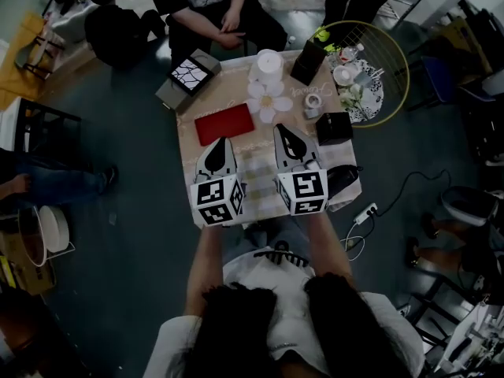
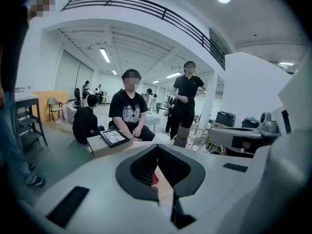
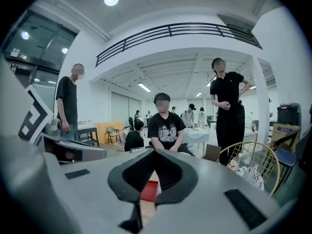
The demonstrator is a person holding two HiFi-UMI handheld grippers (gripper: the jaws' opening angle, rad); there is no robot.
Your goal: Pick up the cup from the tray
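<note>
Tan cloth table (image 1: pixel 224 93) was small and crowded, with dark floor on all sides. The only bare stretch was the near strip under my tongs. Left gripper (image 1: pixel 221 142) hung over the near left and right gripper (image 1: pixel 281 128) over the near right. Both had their tips together and held nothing.

A seated person (image 1: pixel 216 10) was close at the far edge. A grey box (image 1: pixel 187 79) took the far left corner. A white roll (image 1: pixel 269 65) and a flower mat (image 1: pixel 269 101) filled the middle. One black box (image 1: pixel 307 60) stood far right and another (image 1: pixel 333 127) sat just ahead of the right gripper.

The red tray (image 1: pixel 224 124) lay just ahead of the left gripper and looked bare. The cup (image 1: pixel 313 103), a small one as far as I could tell, stood on the cloth between the mat and the nearer black box. A wire basket (image 1: pixel 403 47) at the far right held a patterned plate and small items.
</note>
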